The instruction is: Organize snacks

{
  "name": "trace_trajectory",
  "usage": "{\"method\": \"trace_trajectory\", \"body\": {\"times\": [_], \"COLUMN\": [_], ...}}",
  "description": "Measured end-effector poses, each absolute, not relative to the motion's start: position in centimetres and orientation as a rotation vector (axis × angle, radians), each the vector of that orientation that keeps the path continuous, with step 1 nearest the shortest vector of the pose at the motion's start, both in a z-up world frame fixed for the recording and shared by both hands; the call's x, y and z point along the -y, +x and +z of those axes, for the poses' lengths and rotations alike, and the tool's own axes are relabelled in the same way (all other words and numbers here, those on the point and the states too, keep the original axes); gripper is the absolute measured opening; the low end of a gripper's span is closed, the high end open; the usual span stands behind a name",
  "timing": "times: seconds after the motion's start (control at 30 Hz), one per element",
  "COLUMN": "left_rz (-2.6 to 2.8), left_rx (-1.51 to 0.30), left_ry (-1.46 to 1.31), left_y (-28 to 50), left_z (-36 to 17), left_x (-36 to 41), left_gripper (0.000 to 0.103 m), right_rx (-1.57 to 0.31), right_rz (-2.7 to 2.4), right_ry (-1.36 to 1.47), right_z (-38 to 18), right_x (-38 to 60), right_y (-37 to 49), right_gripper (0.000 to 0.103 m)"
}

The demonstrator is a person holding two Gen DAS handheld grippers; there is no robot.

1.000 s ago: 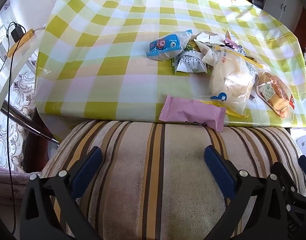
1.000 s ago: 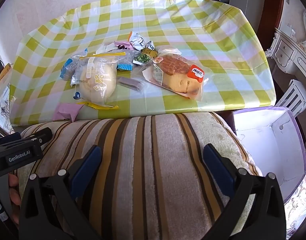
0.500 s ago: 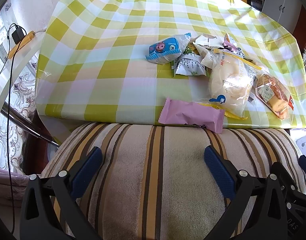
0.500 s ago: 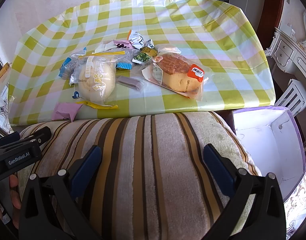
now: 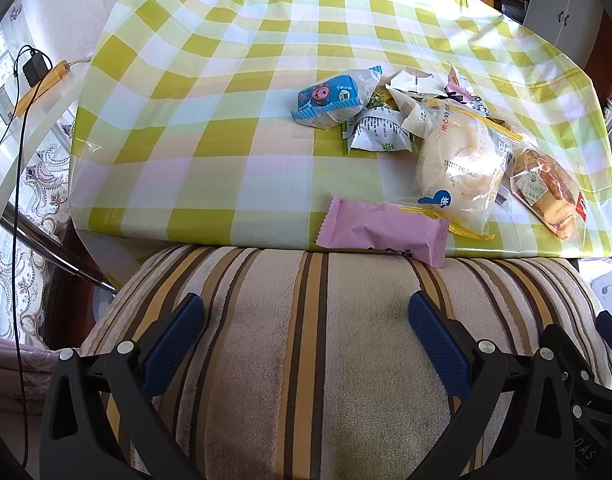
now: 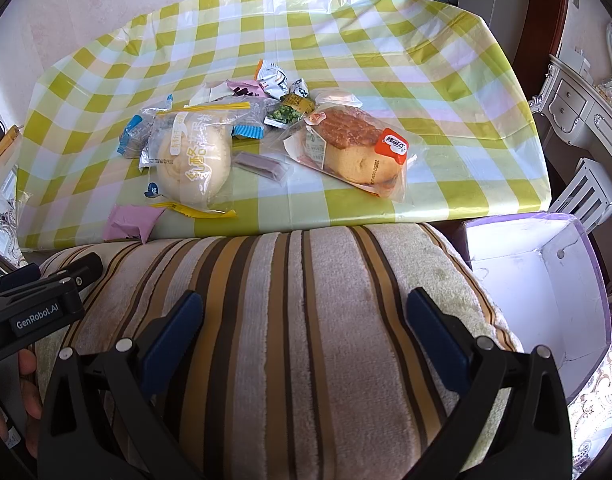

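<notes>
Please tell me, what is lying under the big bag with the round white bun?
The bun bag lies over edges of a blue-and-white packet, a blue-striped wrapper and the pink packet. How far they reach beneath, or whether anything else hides there, cannot be seen.

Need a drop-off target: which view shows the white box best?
Right wrist view: the white box sits open beside the striped cushion, interior and purple rim visible. Left wrist view catches only a sliver at its right edge, behind the cushion.
</notes>
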State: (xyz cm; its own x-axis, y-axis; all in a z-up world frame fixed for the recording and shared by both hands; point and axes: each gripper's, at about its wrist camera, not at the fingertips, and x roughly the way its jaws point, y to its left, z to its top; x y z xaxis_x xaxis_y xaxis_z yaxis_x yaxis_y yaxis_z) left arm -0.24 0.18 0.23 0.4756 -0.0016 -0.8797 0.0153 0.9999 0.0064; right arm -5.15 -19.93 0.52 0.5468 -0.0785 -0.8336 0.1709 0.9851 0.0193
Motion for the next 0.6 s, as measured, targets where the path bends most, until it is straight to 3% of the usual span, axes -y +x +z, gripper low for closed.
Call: {"method": "trace_trajectory", "body": {"times": [0.6], "left_rz": [-0.011], "left_rx": [-1.074], "left_ry": [0.012], "left_y": [-0.27], "left_z": [0.19], "left_x": [-0.26], "left_gripper": [0.099], "right_rx": [-0.982], "right_rz": [-0.149], "right_ry": [0.101], "right_z": [0.5], "right_x": [19.87], "right_y": [-5.11], "right_gripper": [0.102]}}
